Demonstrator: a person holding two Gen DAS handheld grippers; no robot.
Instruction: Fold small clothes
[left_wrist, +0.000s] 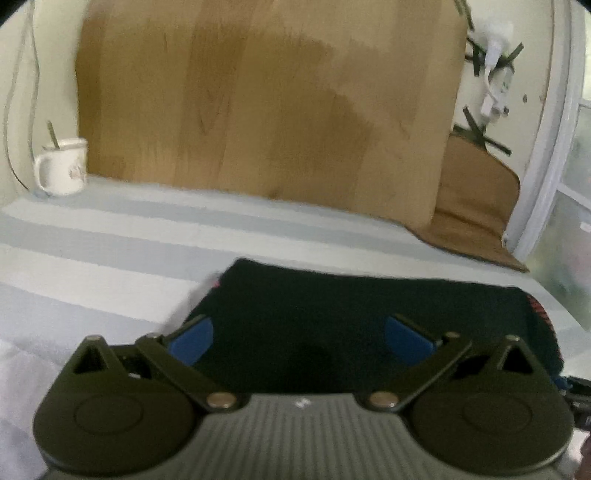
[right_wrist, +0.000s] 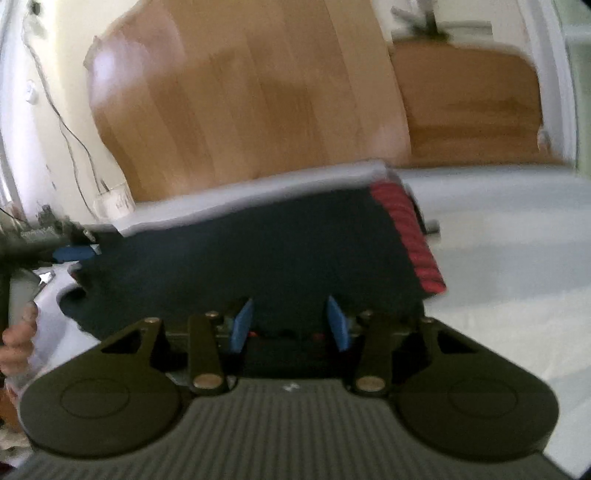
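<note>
A small black garment (left_wrist: 332, 325) with a red ribbed band (right_wrist: 410, 236) lies on the grey-and-white striped cloth (left_wrist: 110, 236). My left gripper (left_wrist: 299, 339) is open, its blue pads (left_wrist: 195, 341) spread wide just over the garment's near part. My right gripper (right_wrist: 290, 323) is open with a narrower gap, its blue pads (right_wrist: 242, 325) over the garment's near edge, and nothing shows pinched between them. The left gripper's body and the hand holding it (right_wrist: 22, 332) show at the left of the right wrist view.
A white mug (left_wrist: 62, 166) with a spoon stands at the back left. A wooden board (left_wrist: 266, 103) leans on the wall behind the cloth. A white charger and cable (left_wrist: 495, 81) are taped to the wall at the right. A window frame (left_wrist: 554, 166) is at the far right.
</note>
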